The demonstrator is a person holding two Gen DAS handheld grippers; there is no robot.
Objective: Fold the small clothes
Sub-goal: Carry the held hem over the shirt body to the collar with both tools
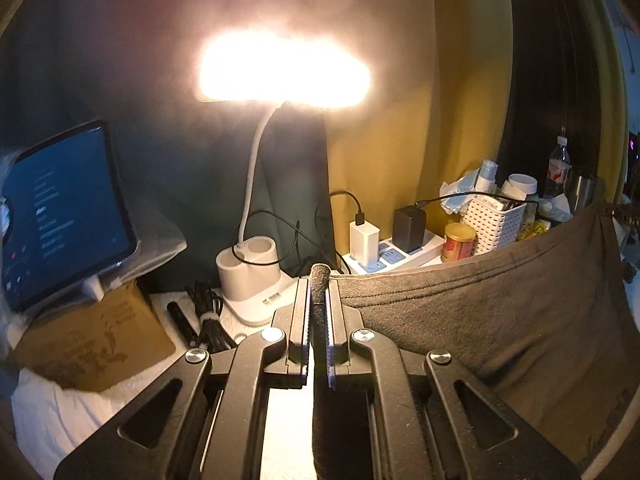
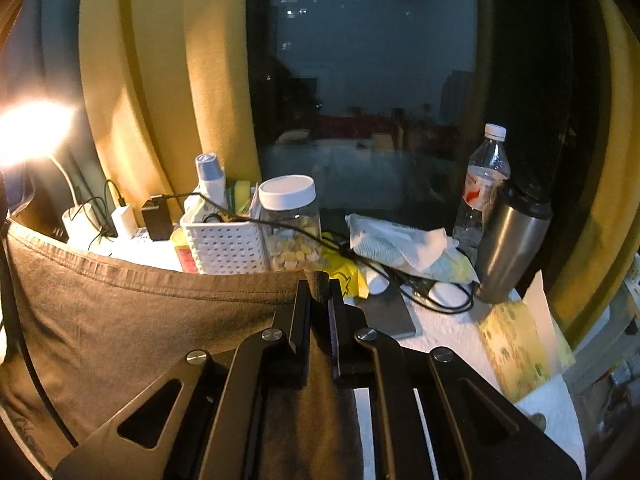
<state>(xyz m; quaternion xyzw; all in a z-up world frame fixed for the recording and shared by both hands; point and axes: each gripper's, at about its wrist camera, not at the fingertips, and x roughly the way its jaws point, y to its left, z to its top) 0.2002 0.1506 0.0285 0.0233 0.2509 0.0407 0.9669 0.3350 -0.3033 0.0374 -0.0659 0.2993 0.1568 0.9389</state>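
A dark grey garment (image 1: pixel 500 320) hung stretched in the air above the cluttered desk (image 2: pixel 452 332), its stitched hem pulled taut between two corners. The left gripper (image 1: pixel 319 280) was clamped tight on one corner, the right gripper (image 2: pixel 320 284) on the other. The step appeared to be the lift and spread before a fold; the next move likely called for lowering the cloth flat, clear of the desk lamp (image 1: pixel 256 280), white basket (image 2: pixel 224 246) and charger cables (image 2: pixel 420 288).
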